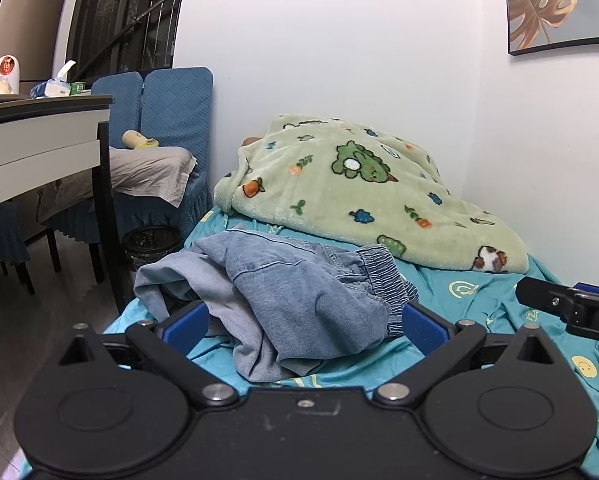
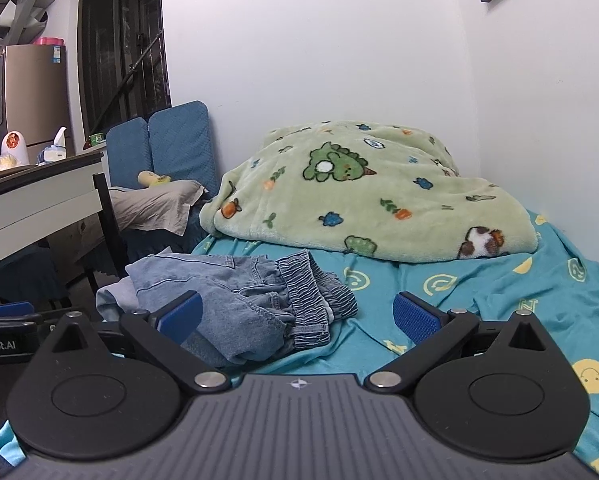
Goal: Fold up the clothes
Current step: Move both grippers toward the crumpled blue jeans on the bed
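Note:
A crumpled pair of light blue denim shorts (image 1: 291, 296) with an elastic waistband lies on the teal bed sheet (image 1: 479, 292). My left gripper (image 1: 305, 326) is open, its blue pads on either side of the near part of the heap, not closed on it. In the right wrist view the shorts (image 2: 235, 300) lie left of centre. My right gripper (image 2: 299, 316) is open and empty; its left pad is in front of the denim, its right pad over bare sheet (image 2: 499, 300). The right gripper's body (image 1: 571, 304) shows at the left view's right edge.
A green fleece blanket (image 1: 363, 188) is heaped at the far end of the bed against the wall. Left of the bed stand a table (image 1: 39, 140), blue-covered chairs (image 1: 171, 108) and a dark waste bin (image 1: 151, 240) on the floor.

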